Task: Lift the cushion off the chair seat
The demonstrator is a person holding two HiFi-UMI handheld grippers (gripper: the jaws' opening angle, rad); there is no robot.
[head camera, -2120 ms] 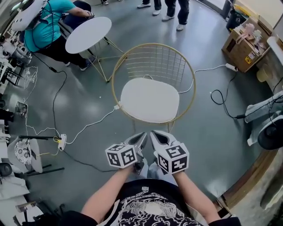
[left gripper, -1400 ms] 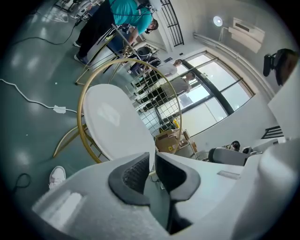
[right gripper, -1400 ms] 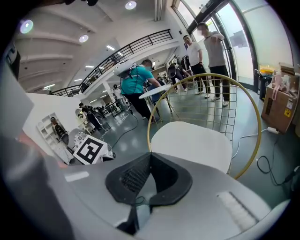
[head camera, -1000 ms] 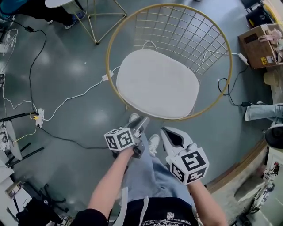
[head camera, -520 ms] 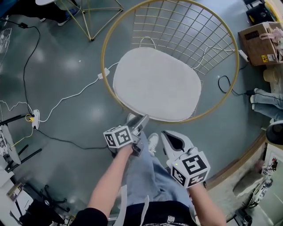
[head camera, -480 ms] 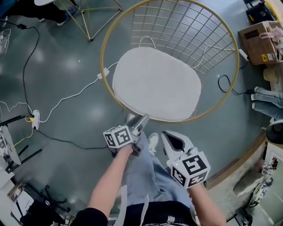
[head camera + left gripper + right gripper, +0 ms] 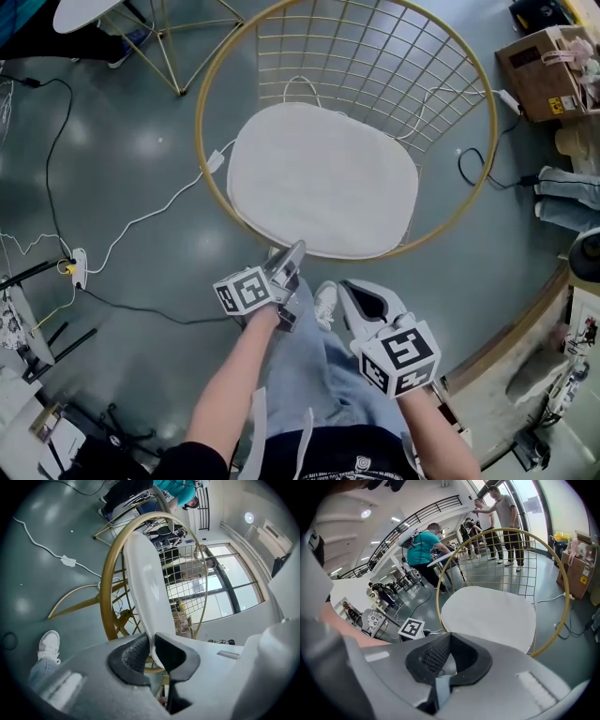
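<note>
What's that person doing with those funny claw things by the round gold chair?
A person holds a gripper in each hand and is working on the white cushion on the gold wire chair. The left gripper is closing its jaws on the cushion's near edge, which sits between its pads. The right gripper is shut and empty, a bit short of the cushion. The cushion lies flat on the seat, not lifted yet.

Probably lab hall: cables (image 7: 150,211), mezzanine railing (image 7: 417,515)

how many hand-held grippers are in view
2. Left hand-held gripper, jaws closing on the white padded cushion at its near edge; right hand-held gripper just short of it.
</note>
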